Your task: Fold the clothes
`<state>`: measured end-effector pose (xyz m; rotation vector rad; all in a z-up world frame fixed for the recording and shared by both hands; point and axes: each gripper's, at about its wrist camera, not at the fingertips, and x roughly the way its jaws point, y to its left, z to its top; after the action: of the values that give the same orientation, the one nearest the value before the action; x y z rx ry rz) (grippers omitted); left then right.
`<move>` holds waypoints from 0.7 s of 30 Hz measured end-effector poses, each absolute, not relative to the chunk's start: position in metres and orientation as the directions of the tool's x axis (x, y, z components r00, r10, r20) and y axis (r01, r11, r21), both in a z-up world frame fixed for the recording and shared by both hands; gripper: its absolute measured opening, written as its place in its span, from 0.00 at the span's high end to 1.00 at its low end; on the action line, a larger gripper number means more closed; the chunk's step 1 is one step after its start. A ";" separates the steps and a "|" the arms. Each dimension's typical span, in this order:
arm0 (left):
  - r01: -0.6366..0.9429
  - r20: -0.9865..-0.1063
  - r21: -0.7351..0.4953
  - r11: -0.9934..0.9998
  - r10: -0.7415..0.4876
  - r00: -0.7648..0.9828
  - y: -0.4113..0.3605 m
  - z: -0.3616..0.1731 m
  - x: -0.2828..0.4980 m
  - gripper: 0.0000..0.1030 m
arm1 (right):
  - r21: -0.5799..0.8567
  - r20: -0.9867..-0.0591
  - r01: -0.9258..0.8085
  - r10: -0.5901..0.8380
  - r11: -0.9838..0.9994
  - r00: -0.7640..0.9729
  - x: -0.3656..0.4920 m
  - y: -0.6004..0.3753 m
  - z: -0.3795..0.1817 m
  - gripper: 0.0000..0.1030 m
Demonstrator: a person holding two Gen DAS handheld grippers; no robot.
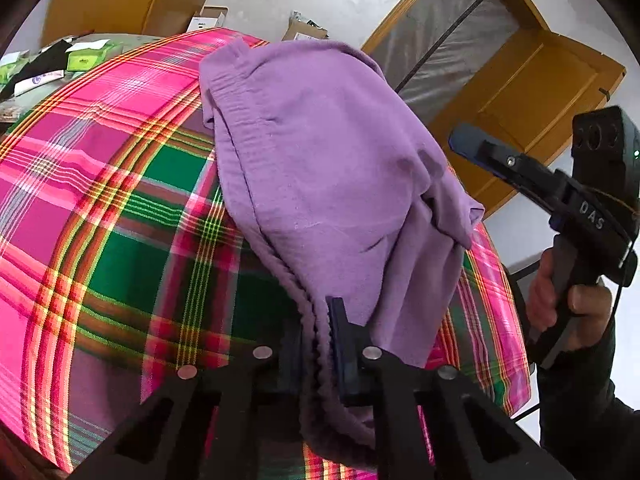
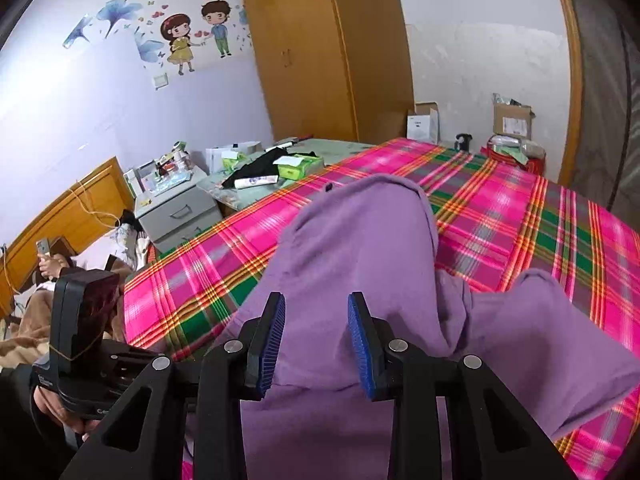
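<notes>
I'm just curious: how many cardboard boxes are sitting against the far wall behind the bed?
2: a white box beside the wardrobe, and a brown box further right near the door frame. Others may be hidden behind the bed.

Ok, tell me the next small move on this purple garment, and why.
Probably close the right tool on the purple garment: its blue pads stand apart with cloth between them, while the left tool already pinches a ribbed edge. Then both can lift it off the plaid sheet.

purple garment (image 1: 328, 184) near hem cut off by bottom edge, left gripper (image 1: 320, 344) left finger hidden behind its fold.
</notes>
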<state>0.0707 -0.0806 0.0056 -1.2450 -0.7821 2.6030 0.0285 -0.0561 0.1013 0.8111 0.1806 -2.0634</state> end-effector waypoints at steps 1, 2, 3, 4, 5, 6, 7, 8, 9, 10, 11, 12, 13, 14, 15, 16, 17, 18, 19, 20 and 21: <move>0.089 -0.675 -0.521 -0.849 0.346 -0.651 -0.084 0.007 0.072 0.90 | 0.172 -0.609 0.780 -0.687 -0.602 -0.397 0.027 -0.054 0.100 0.67; 0.096 -0.670 -0.522 -0.848 0.338 -0.661 -0.088 0.009 0.073 0.90 | 0.174 -0.609 0.776 -0.686 -0.606 -0.399 0.026 -0.053 0.099 0.67; 0.103 -0.667 -0.516 -0.851 0.323 -0.671 -0.092 0.012 0.075 0.91 | 0.181 -0.609 0.771 -0.685 -0.611 -0.400 0.024 -0.052 0.098 0.67; 0.113 -0.662 -0.504 -0.856 0.299 -0.687 -0.099 0.017 0.078 0.91 | 0.187 -0.610 0.766 -0.684 -0.615 -0.400 0.023 -0.051 0.097 0.67; 0.126 -0.654 -0.494 -0.860 0.272 -0.706 -0.108 0.023 0.082 0.91 | 0.191 -0.610 0.764 -0.684 -0.617 -0.400 0.022 -0.050 0.096 0.67; 0.138 -0.644 -0.492 -0.860 0.253 -0.722 -0.118 0.030 0.086 0.91 | 0.194 -0.610 0.762 -0.685 -0.617 -0.399 0.020 -0.050 0.095 0.67; 0.154 -0.636 -0.490 -0.858 0.231 -0.736 -0.130 0.036 0.090 0.91 | 0.195 -0.610 0.763 -0.685 -0.617 -0.398 0.020 -0.050 0.095 0.67; 0.173 -0.630 -0.486 -0.856 0.207 -0.748 -0.141 0.041 0.094 0.92 | 0.194 -0.609 0.765 -0.686 -0.615 -0.398 0.020 -0.051 0.095 0.67; 0.194 -0.626 -0.483 -0.854 0.182 -0.758 -0.153 0.046 0.100 0.92 | 0.193 -0.608 0.767 -0.688 -0.612 -0.397 0.020 -0.052 0.096 0.67; 0.217 -0.624 -0.480 -0.850 0.157 -0.766 -0.167 0.051 0.106 0.92 | 0.191 -0.606 0.769 -0.690 -0.610 -0.396 0.020 -0.053 0.097 0.67; 0.240 -0.621 -0.478 -0.845 0.131 -0.773 -0.181 0.056 0.113 0.92 | 0.190 -0.603 0.772 -0.693 -0.607 -0.396 0.020 -0.055 0.098 0.67; 0.261 -0.621 -0.475 -0.841 0.111 -0.776 -0.193 0.059 0.119 0.92 | 0.188 -0.599 0.775 -0.696 -0.603 -0.396 0.020 -0.056 0.100 0.67; 0.277 -0.629 -0.470 -0.838 0.097 -0.772 -0.201 0.058 0.124 0.92 | 0.186 -0.595 0.778 -0.699 -0.601 -0.397 0.019 -0.058 0.101 0.67; 0.291 -0.643 -0.462 -0.837 0.090 -0.761 -0.207 0.055 0.128 0.91 | 0.185 -0.592 0.781 -0.702 -0.597 -0.396 0.019 -0.061 0.103 0.67; 0.302 -0.661 -0.456 -0.837 0.091 -0.745 -0.212 0.050 0.131 0.91 | 0.185 -0.588 0.784 -0.706 -0.593 -0.395 0.018 -0.063 0.104 0.67; 0.307 -0.678 -0.456 -0.836 0.102 -0.728 -0.213 0.043 0.132 0.91 | 0.183 -0.586 0.789 -0.710 -0.587 -0.392 0.017 -0.067 0.106 0.67; 0.306 -0.694 -0.459 -0.834 0.122 -0.709 -0.212 0.035 0.133 0.91 | 0.180 -0.587 0.794 -0.711 -0.581 -0.387 0.015 -0.073 0.107 0.67; 0.306 -0.707 -0.459 -0.834 0.134 -0.694 -0.210 0.029 0.133 0.91 | 0.170 -0.591 0.801 -0.709 -0.574 -0.384 0.013 -0.079 0.109 0.67; 0.306 -0.716 -0.456 -0.836 0.140 -0.684 -0.208 0.024 0.133 0.91 | 0.158 -0.596 0.808 -0.707 -0.568 -0.380 0.011 -0.086 0.110 0.67; 0.306 -0.722 -0.453 -0.837 0.144 -0.677 -0.206 0.020 0.134 0.91 | 0.143 -0.602 0.818 -0.705 -0.558 -0.375 0.009 -0.094 0.112 0.67; 0.306 -0.724 -0.452 -0.838 0.144 -0.675 -0.206 0.019 0.134 0.91 | 0.127 -0.610 0.827 -0.701 -0.547 -0.371 0.006 -0.102 0.113 0.67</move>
<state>0.1342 -0.2055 0.0191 -1.2970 -0.9094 2.8201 0.0058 -0.1023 0.1125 0.7711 0.2472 -2.0181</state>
